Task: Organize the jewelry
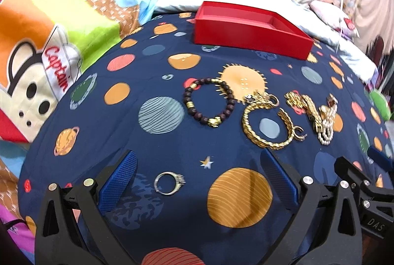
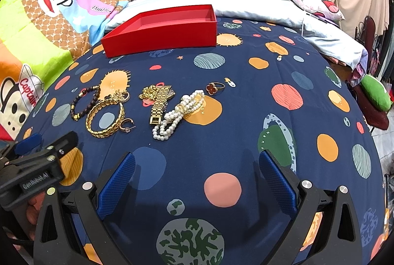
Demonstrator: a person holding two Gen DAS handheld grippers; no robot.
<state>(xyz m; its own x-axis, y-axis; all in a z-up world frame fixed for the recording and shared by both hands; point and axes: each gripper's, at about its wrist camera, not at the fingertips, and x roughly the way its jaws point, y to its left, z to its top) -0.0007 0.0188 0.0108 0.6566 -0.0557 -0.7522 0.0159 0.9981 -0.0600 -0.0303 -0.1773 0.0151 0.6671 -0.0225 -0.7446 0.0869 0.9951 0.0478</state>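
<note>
Work surface: a navy planet-print bedsheet, with cartoon and floral bedding behind it. An open red box sits at the far side. In front of it lie a dark bead bracelet, a gold bangle, a gold watch, a pearl bracelet and a red clover ring. Left gripper: jaws apart, a silver ring lying on the sheet between them, nearer the left finger. Right gripper: jaws apart, empty, the pearl bracelet lying ahead of it.
</note>
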